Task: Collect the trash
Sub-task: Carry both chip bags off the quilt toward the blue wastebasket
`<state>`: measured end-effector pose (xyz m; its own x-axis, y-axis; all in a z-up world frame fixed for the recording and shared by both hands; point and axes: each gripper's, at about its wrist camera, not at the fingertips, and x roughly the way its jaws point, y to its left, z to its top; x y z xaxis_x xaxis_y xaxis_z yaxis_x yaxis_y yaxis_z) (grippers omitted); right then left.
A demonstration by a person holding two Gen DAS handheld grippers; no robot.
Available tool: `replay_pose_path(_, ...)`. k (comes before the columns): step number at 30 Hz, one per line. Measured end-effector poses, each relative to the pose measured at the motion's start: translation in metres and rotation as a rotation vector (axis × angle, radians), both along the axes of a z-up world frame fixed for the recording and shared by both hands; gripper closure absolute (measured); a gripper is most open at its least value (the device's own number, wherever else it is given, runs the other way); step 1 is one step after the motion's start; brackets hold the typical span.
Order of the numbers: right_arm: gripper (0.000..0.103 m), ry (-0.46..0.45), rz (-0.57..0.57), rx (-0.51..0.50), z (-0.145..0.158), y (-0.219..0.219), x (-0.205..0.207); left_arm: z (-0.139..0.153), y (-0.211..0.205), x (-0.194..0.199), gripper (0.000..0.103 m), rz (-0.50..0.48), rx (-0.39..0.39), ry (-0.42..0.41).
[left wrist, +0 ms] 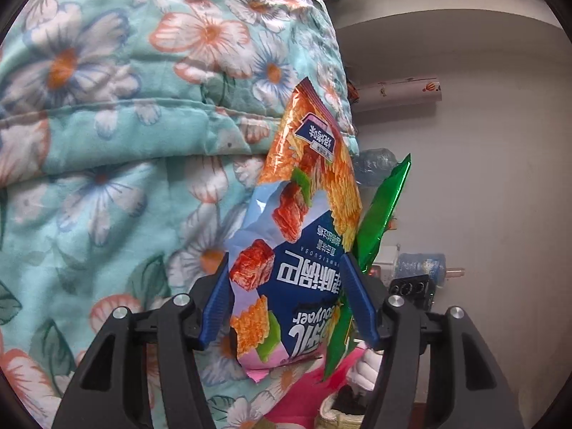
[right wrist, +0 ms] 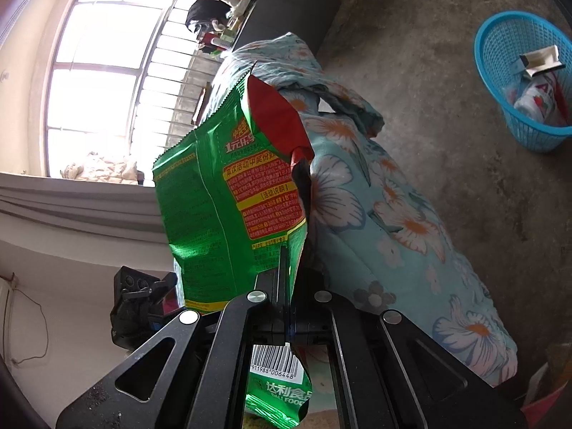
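Against floral quilt (left wrist: 107, 125), crumpled orange-blue snack bag (left wrist: 296, 236)

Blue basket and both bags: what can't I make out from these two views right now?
- Blue basket: right wrist view, edge cuts it; contents partly hidden by its wall.
- Green bag: right gripper covers its lower middle.
- Blue snack bag: left wrist view, whether the blue fingers press it is unclear.
- Floor below: quilt hides it.
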<state>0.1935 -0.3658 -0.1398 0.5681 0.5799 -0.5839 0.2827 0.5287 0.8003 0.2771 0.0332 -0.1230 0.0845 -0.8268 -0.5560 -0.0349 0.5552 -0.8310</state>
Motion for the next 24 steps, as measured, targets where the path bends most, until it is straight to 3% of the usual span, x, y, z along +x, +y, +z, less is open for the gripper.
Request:
replay_pose_path(3,0.103,0.004,-0.001,-0.011,0.001,0.003,0.001,-0.001,0.002,-0.002,0.046,0.006,-0.07,0.003)
replay_pose_path(5,0.103,0.006,-0.001,-0.009,0.001,0.004,0.0,0.002,0.002,-0.006,0.054,0.006,-0.044,-0.026)
replay_pose_path(7,0.103,0.007,0.0,-0.001,0.0,0.006,0.0,0.002,-0.001,-0.011,0.079,-0.004,-0.008,-0.05)
replay_pose_path(10,0.103,0.008,-0.002,0.021,0.001,0.01,-0.002,0.003,0.0,-0.016,0.097,-0.012,-0.002,-0.075)
replay_pose_path(15,0.103,-0.023,-0.033,0.076,0.009,0.004,-0.012,0.033,0.012,-0.031,0.102,0.002,0.065,-0.227)
replay_pose_path(24,0.103,-0.112,-0.125,0.078,0.041,-0.018,-0.036,0.121,0.04,-0.063,0.103,0.044,0.181,-0.561)
